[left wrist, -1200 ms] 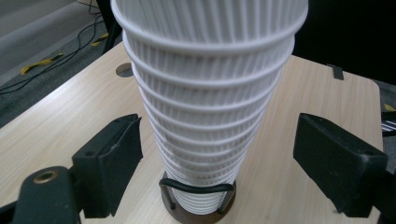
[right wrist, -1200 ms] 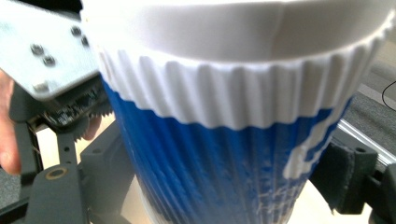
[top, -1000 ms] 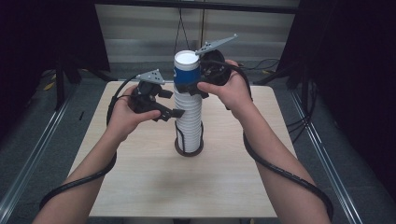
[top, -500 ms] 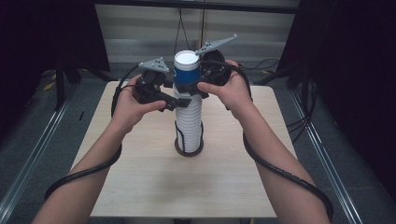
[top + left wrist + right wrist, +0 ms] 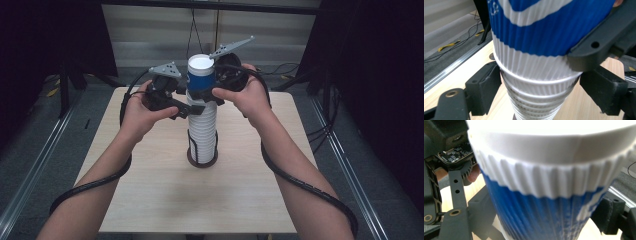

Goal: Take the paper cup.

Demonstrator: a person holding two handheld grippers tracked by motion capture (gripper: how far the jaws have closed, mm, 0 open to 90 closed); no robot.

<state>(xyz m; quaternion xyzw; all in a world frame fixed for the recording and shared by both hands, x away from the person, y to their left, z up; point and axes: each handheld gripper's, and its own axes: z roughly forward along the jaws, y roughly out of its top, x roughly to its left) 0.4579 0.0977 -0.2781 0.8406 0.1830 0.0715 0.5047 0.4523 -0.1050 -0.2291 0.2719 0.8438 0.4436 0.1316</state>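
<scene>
A tall stack of white ribbed paper cups (image 5: 202,125) stands in a dark wire holder (image 5: 202,159) at the table's middle. On top sits a blue and white cup (image 5: 200,80) with a white rim. My right gripper (image 5: 202,95) is shut on this blue cup (image 5: 536,215), one jaw on each side. My left gripper (image 5: 192,111) comes in from the left just below it. In the left gripper view its jaws press both sides of the white stack (image 5: 534,100), under the blue cup (image 5: 544,30).
The light wooden table (image 5: 150,190) carries nothing else around the holder. Metal rails (image 5: 35,165) run along the floor on both sides. Cables trail from both grippers along the forearms, and dark stands and cords lie behind the table.
My left gripper has moved right, up to the stack, and its jaws now sit against the white cups. The right gripper has stayed on the blue cup.
</scene>
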